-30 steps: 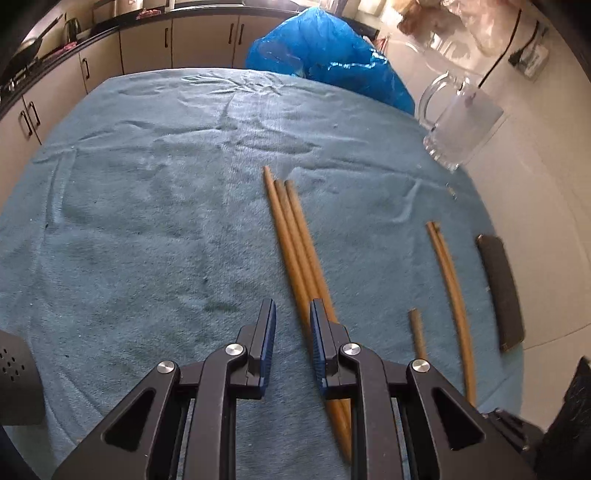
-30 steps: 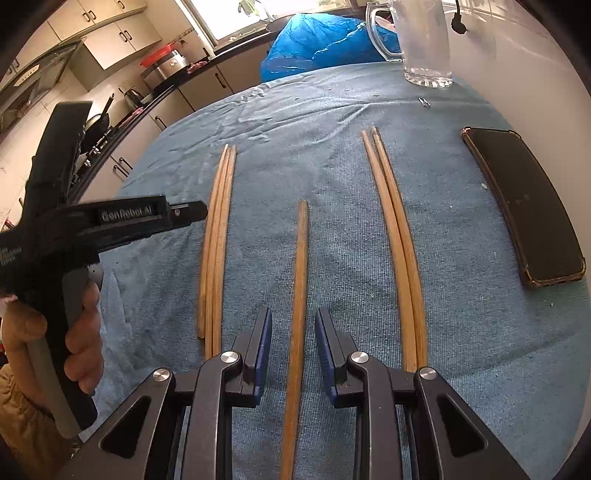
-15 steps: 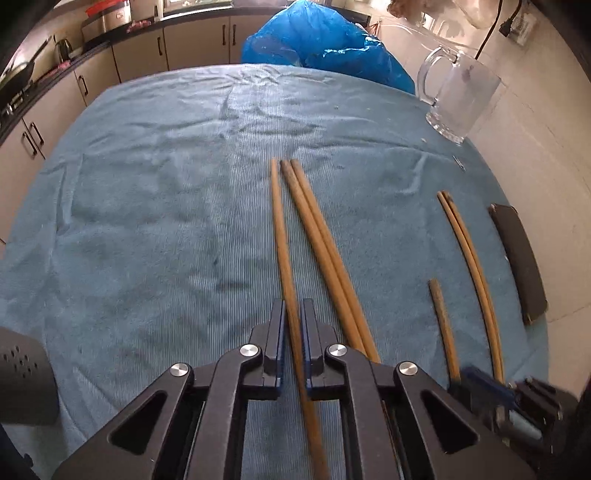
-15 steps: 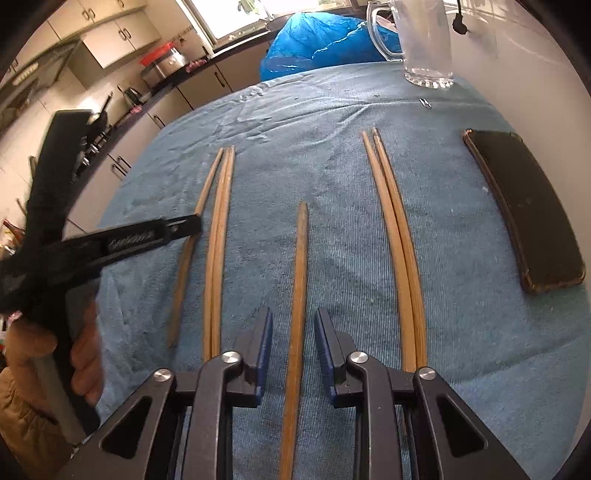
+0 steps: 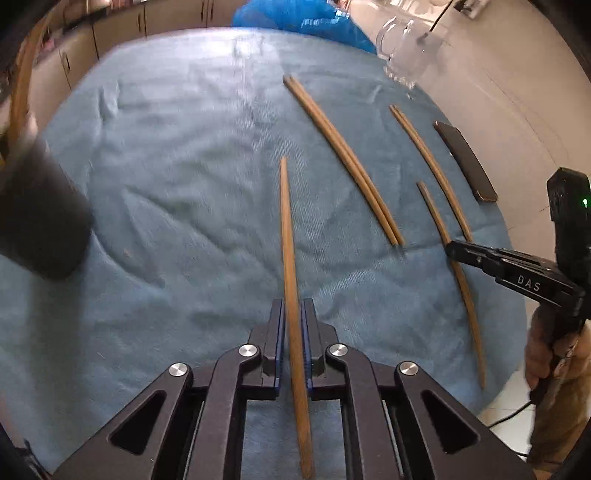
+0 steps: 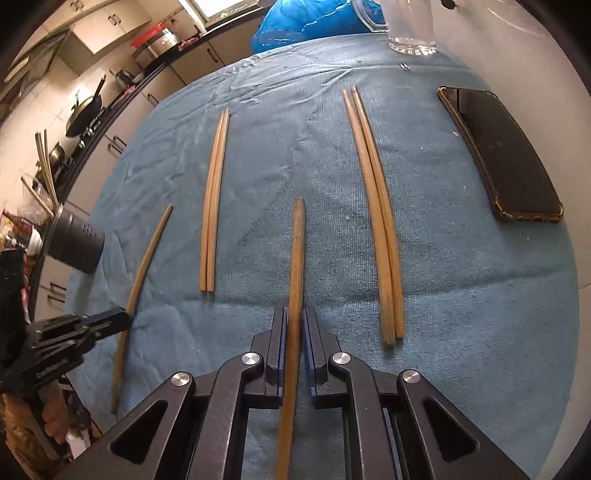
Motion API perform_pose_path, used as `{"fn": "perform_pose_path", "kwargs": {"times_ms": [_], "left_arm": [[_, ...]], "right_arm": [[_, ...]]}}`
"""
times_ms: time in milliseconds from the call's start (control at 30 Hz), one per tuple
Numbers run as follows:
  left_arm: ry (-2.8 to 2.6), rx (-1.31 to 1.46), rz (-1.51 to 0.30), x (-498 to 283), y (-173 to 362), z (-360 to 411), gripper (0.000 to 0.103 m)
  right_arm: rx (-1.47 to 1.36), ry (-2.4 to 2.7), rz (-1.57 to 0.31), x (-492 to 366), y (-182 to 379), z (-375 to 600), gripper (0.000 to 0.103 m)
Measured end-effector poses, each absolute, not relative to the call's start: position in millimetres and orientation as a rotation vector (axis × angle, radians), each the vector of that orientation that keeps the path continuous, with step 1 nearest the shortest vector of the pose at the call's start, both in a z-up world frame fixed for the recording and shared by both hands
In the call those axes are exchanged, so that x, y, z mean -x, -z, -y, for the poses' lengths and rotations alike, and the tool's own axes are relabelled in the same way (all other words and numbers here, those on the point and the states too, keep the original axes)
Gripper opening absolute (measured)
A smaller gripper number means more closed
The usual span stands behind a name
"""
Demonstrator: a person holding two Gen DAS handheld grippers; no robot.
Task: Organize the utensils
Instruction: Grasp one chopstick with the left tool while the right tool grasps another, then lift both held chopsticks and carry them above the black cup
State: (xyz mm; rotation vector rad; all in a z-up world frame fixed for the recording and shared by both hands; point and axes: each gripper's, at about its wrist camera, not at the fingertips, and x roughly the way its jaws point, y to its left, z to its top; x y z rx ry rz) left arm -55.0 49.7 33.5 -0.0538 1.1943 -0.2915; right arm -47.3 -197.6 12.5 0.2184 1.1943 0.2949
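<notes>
Several wooden chopsticks lie on a blue towel [image 5: 166, 147]. My left gripper [image 5: 292, 306] has one chopstick [image 5: 286, 221] between its pads; the jaws are opening slightly but still grip it. Seen from the right wrist, this gripper [image 6: 125, 317] holds that chopstick [image 6: 147, 251] near the towel's left edge. My right gripper [image 6: 294, 314] is shut on a single chopstick [image 6: 297, 251] lying between two pairs. One pair [image 6: 212, 206] is to its left, the other pair [image 6: 376, 206] to its right. A black perforated holder [image 5: 40, 221] stands at the left.
A dark phone [image 6: 502, 158] lies at the towel's right edge. A glass mug [image 6: 410, 26] and a blue plastic bag [image 5: 295, 14] are at the far side. The holder [image 6: 74, 240] has chopsticks standing in it. Kitchen cabinets lie beyond the table.
My left gripper shut on one chopstick of the group of three and carried it left, away from the other two, toward the black holder. My right gripper's jaws shut on the single chopstick.
</notes>
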Motion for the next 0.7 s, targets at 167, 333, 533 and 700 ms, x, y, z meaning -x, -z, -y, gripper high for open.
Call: {"fn": "perform_pose_path", "kwargs": {"times_ms": [167,333,533,700], "left_arm": [[0.257,0.032,-1.152,18.6,-38.9,-33.8,0.032],[0.204,0.010,-1.209,-21.8,-22.3,-20.4,0.031],[0.186,-0.005,-1.206,-36.1,-20.2,-15.0,0.031],[0.201,-0.002,-1.198,-30.7,-19.3,-12.6,0.005]], "right_arm": [[-0.146,-0.250,-1.195,25.9,-14.7,185.6,0.011],[-0.093,-0.221,-1.229,3.4,-16.0,176.0,0.011],[0.006,-0.189,-1.258,-16.9,-16.6,158.6,0.011],[-0.015,-0.188,-1.259,-26.2,-17.3,154.9,0.008]]}}
